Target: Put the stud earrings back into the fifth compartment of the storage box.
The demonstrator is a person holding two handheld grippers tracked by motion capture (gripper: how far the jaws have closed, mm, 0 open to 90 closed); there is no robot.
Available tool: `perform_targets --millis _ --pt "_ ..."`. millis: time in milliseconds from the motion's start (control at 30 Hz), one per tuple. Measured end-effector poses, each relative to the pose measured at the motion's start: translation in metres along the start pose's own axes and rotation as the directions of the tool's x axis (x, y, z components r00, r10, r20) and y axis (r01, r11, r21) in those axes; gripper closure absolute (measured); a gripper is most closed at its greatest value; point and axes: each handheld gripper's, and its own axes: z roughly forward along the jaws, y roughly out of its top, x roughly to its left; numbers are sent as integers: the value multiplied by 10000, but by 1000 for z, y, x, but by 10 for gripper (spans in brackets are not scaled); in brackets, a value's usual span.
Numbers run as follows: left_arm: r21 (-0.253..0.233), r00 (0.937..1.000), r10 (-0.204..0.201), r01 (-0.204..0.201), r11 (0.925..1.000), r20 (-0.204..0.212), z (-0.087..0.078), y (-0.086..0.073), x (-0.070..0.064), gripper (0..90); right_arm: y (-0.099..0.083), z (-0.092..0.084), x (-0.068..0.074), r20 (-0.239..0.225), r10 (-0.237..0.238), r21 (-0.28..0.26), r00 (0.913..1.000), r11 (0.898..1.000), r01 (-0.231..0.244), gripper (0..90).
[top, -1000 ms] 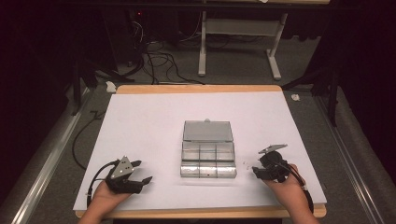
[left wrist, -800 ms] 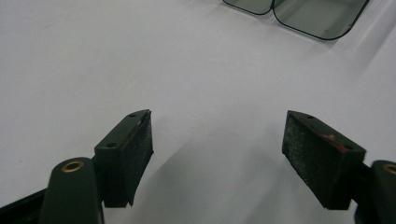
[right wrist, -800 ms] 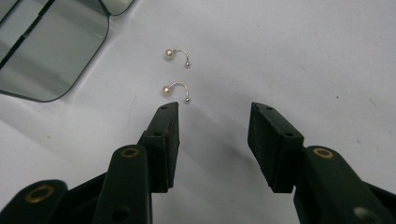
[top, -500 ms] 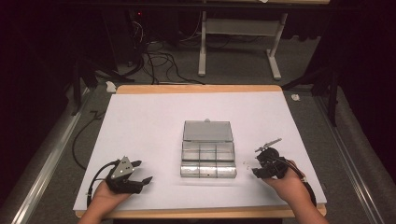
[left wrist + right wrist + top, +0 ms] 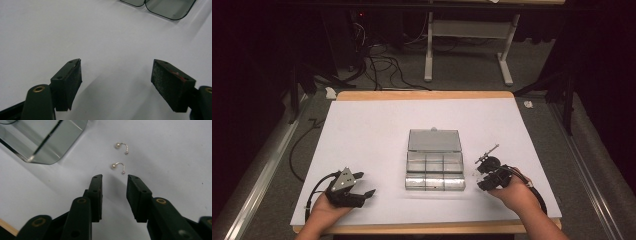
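A clear compartment box (image 5: 434, 167) lies at the middle of the white sheet with its lid folded back. My right gripper (image 5: 479, 175) hovers just right of the box; its jaws have just been closing and stand narrowly apart with nothing between them (image 5: 114, 178). Just beyond its fingertips lie two small hooked pearl earrings, one nearer (image 5: 118, 166) and one farther (image 5: 122, 145), both on the sheet. A corner of the box (image 5: 47, 142) sits to their left. My left gripper (image 5: 366, 183) rests at the front left, wide open and holding nothing (image 5: 116, 72).
The white sheet (image 5: 372, 130) covers a wooden table whose edge (image 5: 422, 229) runs along the front. Black cables trail from both grippers. Beyond the table, a white stand (image 5: 467, 30) and floor cables sit in the dark.
My right gripper has shifted left toward the box and its jaws have narrowed. The left gripper has stayed in place.
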Motion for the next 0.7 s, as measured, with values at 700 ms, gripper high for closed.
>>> perform_targets --millis 700 --pt "55 10000 55 -55 10000 30 1 0 0 253 26 18 1 -102 49 752 9999 9972 -41 847"
